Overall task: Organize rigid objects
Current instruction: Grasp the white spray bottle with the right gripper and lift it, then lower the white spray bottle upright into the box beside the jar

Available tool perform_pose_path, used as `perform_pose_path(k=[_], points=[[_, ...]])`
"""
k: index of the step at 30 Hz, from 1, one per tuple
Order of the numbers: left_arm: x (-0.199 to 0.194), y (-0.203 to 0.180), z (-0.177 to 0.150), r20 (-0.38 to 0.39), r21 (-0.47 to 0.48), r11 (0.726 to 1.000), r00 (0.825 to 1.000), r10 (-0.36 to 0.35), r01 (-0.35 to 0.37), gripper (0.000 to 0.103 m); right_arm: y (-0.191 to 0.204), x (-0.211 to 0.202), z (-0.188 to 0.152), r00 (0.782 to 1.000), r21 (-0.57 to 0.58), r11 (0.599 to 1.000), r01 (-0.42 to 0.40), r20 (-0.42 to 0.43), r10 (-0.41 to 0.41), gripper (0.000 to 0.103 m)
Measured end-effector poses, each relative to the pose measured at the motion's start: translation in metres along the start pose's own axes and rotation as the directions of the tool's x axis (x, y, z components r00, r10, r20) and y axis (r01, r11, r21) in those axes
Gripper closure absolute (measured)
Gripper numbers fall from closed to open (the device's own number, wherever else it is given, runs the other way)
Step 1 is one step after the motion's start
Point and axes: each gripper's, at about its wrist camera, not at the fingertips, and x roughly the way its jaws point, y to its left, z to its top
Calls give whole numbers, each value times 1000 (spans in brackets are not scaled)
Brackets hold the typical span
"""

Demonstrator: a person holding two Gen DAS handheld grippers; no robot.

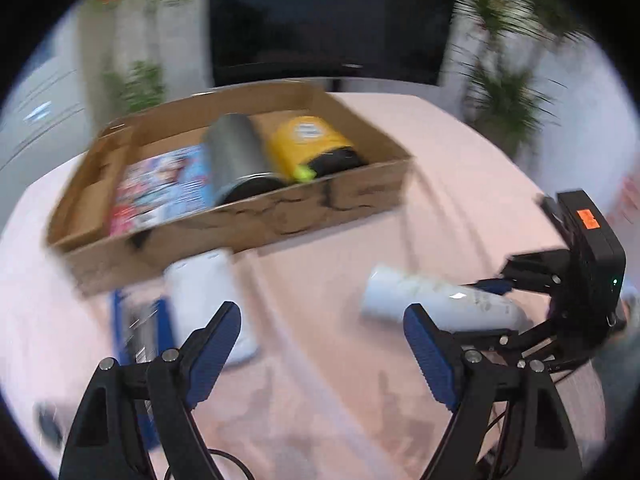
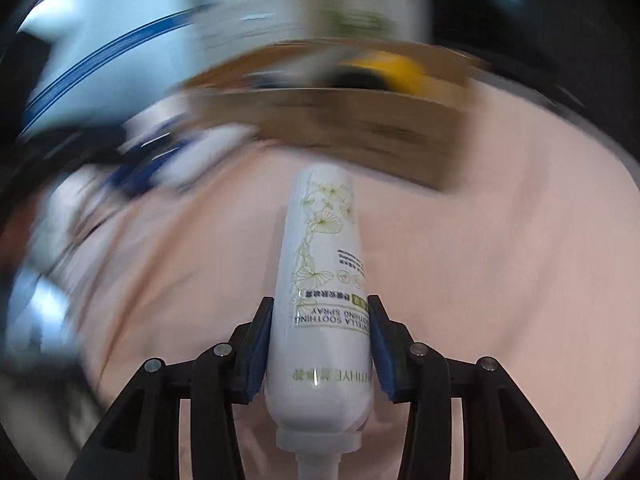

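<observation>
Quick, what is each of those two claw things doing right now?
Left gripper: open, holding nothing.
Right gripper: shut on the white soothing spray bottle.

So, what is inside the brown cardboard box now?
A colourful flat package, a grey cylinder and a yellow-black container lie inside the brown cardboard box; beneath them is hidden.

One cardboard box [image 1: 240, 224] holds three items (two cans, one booklet); two white bottles outside.
</observation>
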Motion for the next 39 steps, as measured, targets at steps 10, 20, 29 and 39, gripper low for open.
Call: perform_pose_path(k=[10, 20, 29, 39], points=[[83, -42, 43, -113, 204, 939, 959, -259, 277, 20, -26, -67, -4, 991, 180, 980, 84, 83, -101, 47], [100, -63, 23, -358, 115, 904, 866, -349, 412, 51, -53, -56, -48, 984, 645, 749, -153, 166, 58, 39], [111, -64, 7, -364, -100, 939, 866, -343, 330, 56, -96, 12, -7, 998, 805, 589, -65, 67, 18, 42], [72, -67, 26, -215, -142, 952, 930, -297, 272, 57, -65, -30, 35, 989, 712, 700, -54, 135, -62, 60]])
